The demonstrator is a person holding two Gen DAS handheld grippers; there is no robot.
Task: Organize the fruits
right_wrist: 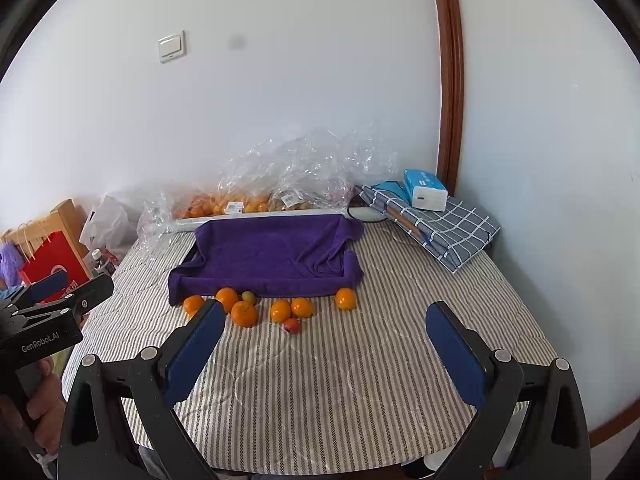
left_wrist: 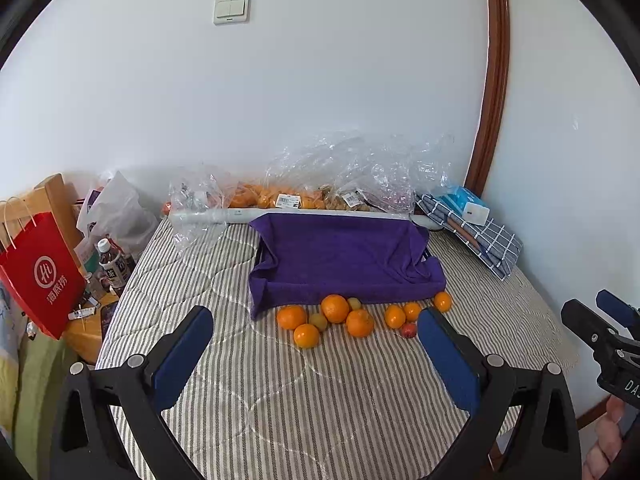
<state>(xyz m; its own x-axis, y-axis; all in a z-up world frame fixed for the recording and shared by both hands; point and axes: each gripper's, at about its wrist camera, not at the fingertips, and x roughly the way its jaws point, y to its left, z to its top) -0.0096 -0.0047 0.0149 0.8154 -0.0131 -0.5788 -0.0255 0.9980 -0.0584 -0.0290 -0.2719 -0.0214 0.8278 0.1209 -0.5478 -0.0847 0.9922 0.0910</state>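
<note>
Several oranges (left_wrist: 335, 308) (right_wrist: 244, 313), two small green-yellow fruits (left_wrist: 318, 321) (right_wrist: 249, 297) and a small red fruit (left_wrist: 408, 330) (right_wrist: 292, 325) lie on the striped cloth in front of a tray draped with a purple towel (left_wrist: 344, 256) (right_wrist: 264, 256). My left gripper (left_wrist: 316, 334) is open and empty, held above the cloth short of the fruits. My right gripper (right_wrist: 326, 330) is open and empty, to the right of the left one. Each gripper shows at the edge of the other's view (left_wrist: 600, 316) (right_wrist: 60, 288).
Clear plastic bags with more fruit (left_wrist: 280, 198) (right_wrist: 240, 202) lie along the wall behind the tray. Folded checked cloth with a tissue pack (left_wrist: 472, 220) (right_wrist: 424, 196) sits back right. A red paper bag (left_wrist: 40, 276), bottles (left_wrist: 114, 260) and a wooden chair stand left of the table.
</note>
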